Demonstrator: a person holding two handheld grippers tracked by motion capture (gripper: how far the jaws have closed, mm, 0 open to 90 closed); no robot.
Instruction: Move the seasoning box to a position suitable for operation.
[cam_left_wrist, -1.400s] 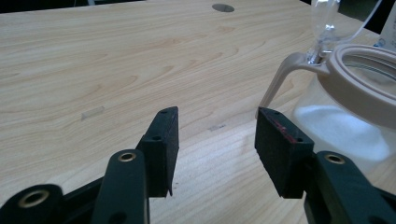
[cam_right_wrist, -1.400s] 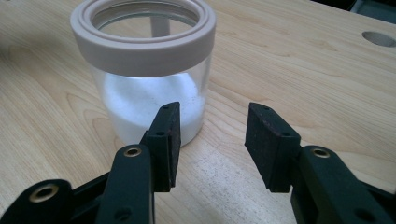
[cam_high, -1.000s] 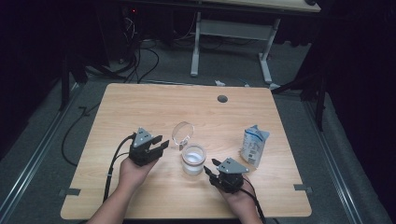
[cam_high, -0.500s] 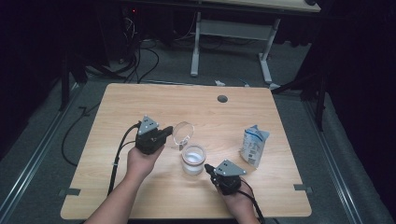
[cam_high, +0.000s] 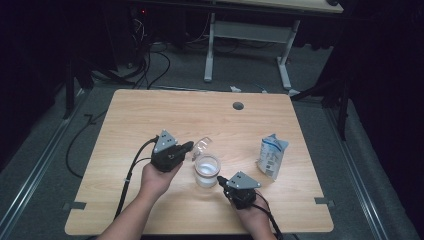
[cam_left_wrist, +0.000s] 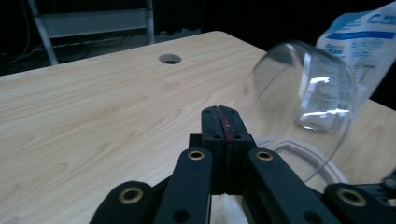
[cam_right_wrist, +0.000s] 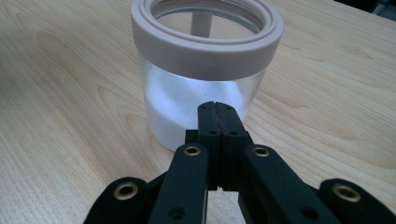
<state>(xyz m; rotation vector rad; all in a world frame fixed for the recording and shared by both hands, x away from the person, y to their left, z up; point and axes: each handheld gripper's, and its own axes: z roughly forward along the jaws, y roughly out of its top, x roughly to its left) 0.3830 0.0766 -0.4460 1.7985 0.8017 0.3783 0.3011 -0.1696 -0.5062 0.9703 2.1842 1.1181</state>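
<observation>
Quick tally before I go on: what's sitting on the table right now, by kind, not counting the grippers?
Jars: 1, clear with a pale ring at the mouth and white powder inside
Clear domed lids: 1, tilted beside the jar
Blue and white pouches: 1, standing at the right
Total: 3

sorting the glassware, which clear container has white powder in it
The jar with the pale rim ring, upright by the right gripper. The tilted glass behind it looks empty.

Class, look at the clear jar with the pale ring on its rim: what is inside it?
The jar holds white powder filling its lower part. Its base is hidden behind the right gripper.
</observation>
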